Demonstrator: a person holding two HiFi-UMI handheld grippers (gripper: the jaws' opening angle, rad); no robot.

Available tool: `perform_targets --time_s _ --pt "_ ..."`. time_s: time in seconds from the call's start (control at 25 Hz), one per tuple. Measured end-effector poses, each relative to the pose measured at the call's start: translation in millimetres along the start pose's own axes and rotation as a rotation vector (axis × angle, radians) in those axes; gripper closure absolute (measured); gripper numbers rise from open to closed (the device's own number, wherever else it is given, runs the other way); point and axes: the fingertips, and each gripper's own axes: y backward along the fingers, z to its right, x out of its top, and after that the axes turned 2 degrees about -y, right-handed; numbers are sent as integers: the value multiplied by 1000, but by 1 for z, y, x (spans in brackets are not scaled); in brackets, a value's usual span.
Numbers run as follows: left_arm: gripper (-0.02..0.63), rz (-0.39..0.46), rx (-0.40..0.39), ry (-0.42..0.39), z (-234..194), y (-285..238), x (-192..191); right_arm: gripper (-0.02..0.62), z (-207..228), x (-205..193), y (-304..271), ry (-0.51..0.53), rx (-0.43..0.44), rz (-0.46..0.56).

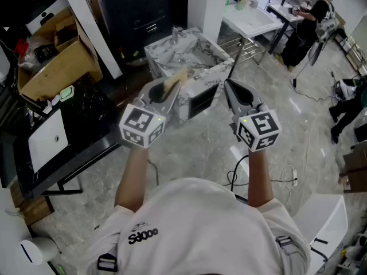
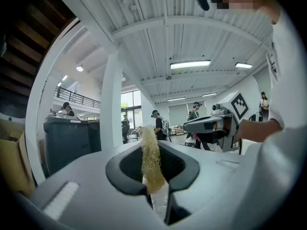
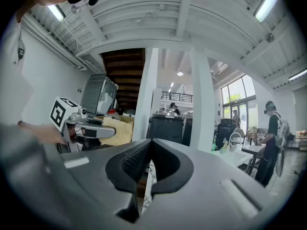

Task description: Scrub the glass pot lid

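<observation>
Head view: both bare forearms reach forward from the white-shirted torso. The left hand-held gripper (image 1: 171,86) sits at 11 o'clock and the right hand-held gripper (image 1: 229,86) at 1 o'clock, level with each other and apart. The left one's jaws are clamped on a yellow scrub pad (image 1: 175,79). The right one's jaws are pressed together. Beyond them, at 12 o'clock, stands a marble-patterned sink unit (image 1: 221,67). What may be the glass pot lid (image 1: 184,57) lies in its basin, too faint to be sure.

Left gripper view: the left hand-held gripper (image 2: 153,176) is closed tight on the scrub pad (image 2: 149,157), which stands edge-on and pokes up past the jaw tips toward 12 o'clock. The right hand-held gripper (image 2: 201,125) shows at 3 o'clock, held level.

Right gripper view: the right hand-held gripper (image 3: 146,171) has its jaws together with nothing between them, only a thin slit. At 9 o'clock the left hand-held gripper (image 3: 103,132) pinches the scrub pad (image 3: 117,131).
</observation>
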Motion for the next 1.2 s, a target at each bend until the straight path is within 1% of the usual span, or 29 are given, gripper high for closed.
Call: perform_targets --time_s 0.28,0.48,0.64,0.8,1.04,1.2 --pt "555 -7 15 -1 4 -6 -3 595 8 -4 2 -10 6 5" --pt "555 -27 39 4 9 -8 -7 594 26 -11 7 -24 -53 -1" --pt "555 -46 68 11 17 -12 -15 594 30 -17 11 -74 -16 12" --pt "555 -56 100 14 27 -18 -19 594 44 -21 20 -95 -33 41" --pt "555 -77 137 26 44 -24 -28 594 52 -38 28 -112 32 5" --pt "555 -94 144 29 54 -27 -32 594 55 -46 33 -120 57 -7"
